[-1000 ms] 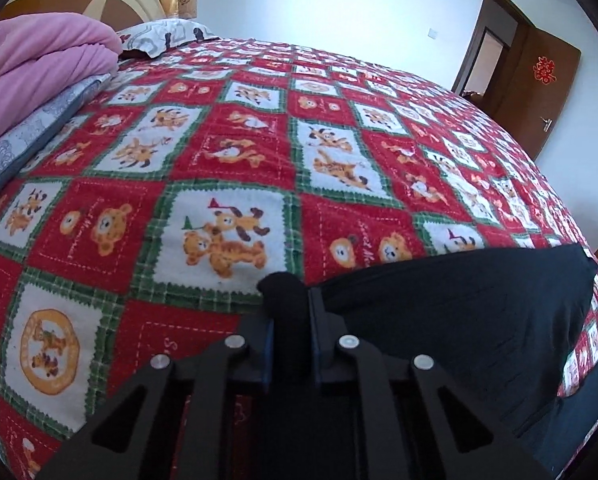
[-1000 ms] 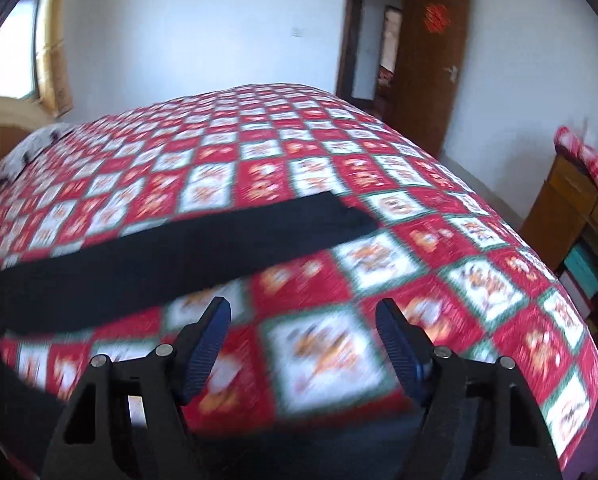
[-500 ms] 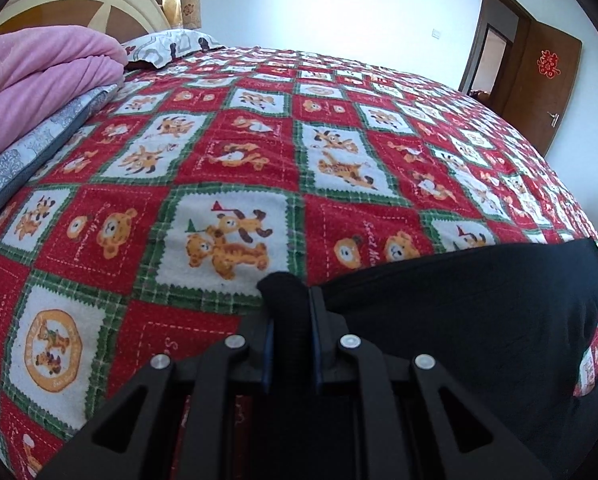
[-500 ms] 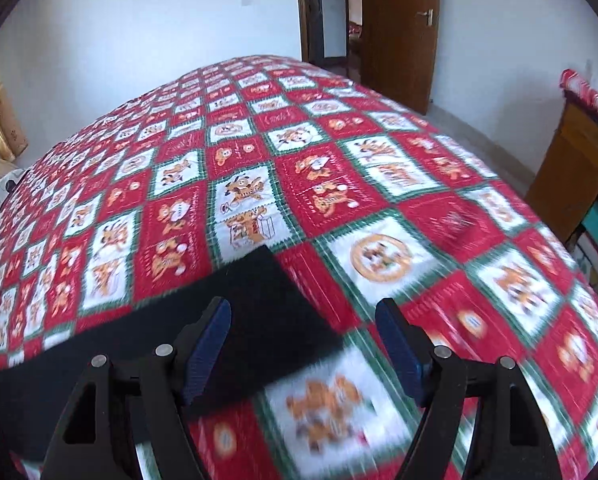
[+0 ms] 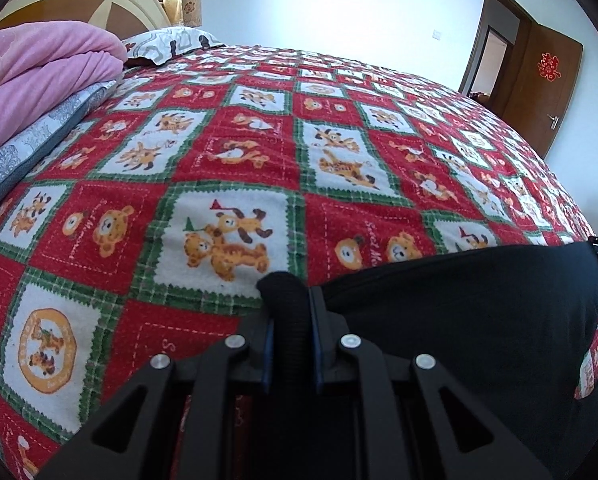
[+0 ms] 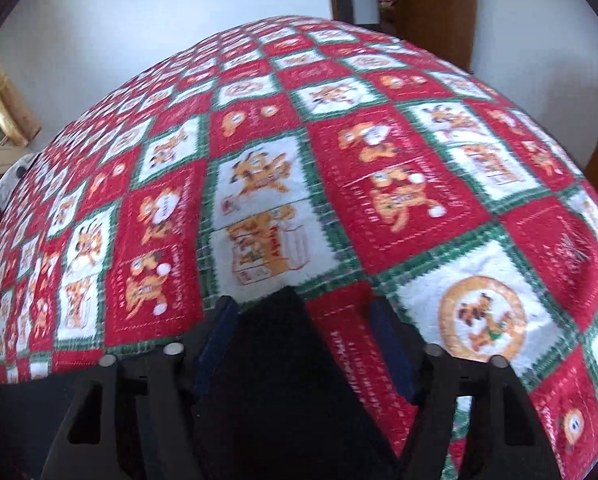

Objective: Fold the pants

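On a bed (image 5: 235, 128) with a red cartoon-bear quilt, black pants (image 5: 471, 300) lie flat while two handheld grippers work one end each.

Left gripper (image 5: 290, 312): its jaws are clamped together on a bunched corner of the dark fabric, apparently anchoring that end so the cloth stays taut; the rest of the garment stretches away to the right of those jaws. Right gripper (image 6: 303, 344): its jaws stand apart, straddling a pointed corner of the pants that lies between them, not yet pinched, which reads as lining up a grasp before the fold. Pink bedding (image 5: 39, 68) sits well off to the left, clear of the work.
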The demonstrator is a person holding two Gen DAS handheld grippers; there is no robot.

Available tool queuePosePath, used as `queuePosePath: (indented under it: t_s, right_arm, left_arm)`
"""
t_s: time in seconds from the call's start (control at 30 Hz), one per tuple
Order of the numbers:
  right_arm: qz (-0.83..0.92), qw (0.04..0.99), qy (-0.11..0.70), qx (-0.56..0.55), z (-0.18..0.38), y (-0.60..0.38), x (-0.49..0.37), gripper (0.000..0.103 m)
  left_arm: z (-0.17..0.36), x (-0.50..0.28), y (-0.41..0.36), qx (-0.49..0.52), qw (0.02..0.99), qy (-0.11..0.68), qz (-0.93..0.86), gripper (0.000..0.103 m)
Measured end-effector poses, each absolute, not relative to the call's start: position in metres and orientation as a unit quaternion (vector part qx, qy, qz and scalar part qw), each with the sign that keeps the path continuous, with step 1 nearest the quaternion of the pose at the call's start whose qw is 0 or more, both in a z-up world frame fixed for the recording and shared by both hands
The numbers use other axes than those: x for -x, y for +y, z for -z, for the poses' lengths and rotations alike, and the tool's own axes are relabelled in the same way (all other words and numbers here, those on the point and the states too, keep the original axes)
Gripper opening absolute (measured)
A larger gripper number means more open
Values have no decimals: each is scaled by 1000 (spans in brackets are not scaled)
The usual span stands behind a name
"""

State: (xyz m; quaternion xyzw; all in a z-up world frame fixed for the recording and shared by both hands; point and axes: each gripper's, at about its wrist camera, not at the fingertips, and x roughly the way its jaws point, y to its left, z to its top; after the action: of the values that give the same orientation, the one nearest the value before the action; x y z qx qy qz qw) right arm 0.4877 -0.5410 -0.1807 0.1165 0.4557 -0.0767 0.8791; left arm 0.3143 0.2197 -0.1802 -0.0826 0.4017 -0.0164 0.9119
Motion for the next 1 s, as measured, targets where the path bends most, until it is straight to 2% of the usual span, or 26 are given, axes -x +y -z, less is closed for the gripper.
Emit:
queuePosePath:
  t_s: [0.03, 0.07, 0.1, 0.17, 0.2, 0.37, 0.6, 0.83, 1.0]
  right_arm:
    - [71, 879, 458, -111, 182, -539, -488, 51]
    - [68, 878, 462, -107, 183, -537, -489, 45]
    - [64, 877, 463, -109, 183, -537, -489, 32]
    - [51, 874, 464, -132, 183, -541, -488, 19]
    - [48, 873, 463, -144, 183, -544, -487, 9]
    - [50, 880, 450, -143, 175, -540, -480, 6]
    - [45, 918, 382, -101, 125, -520, -445, 6]
    - [-11, 955, 279, -101, 67, -522, -356, 6]
    - [-26, 962, 234, -135, 55, -540, -286, 6]
  left_arm:
    - [180, -314, 220, 83, 912, 402, 17, 17]
    - [180, -314, 220, 83, 912, 402, 16, 17]
    - [180, -314, 220, 82, 912, 402, 16, 17]
    - [180, -315, 219, 79, 912, 401, 15, 17]
    - [180, -315, 218, 78, 912, 401, 14, 17]
    - [180, -315, 218, 77, 911, 404, 15, 16]
    - [157, -304, 215, 76, 924, 375, 13, 14]
    - [123, -266, 235, 169, 935, 308, 53, 14]
    - [114, -229, 244, 206, 938, 266, 80, 14]
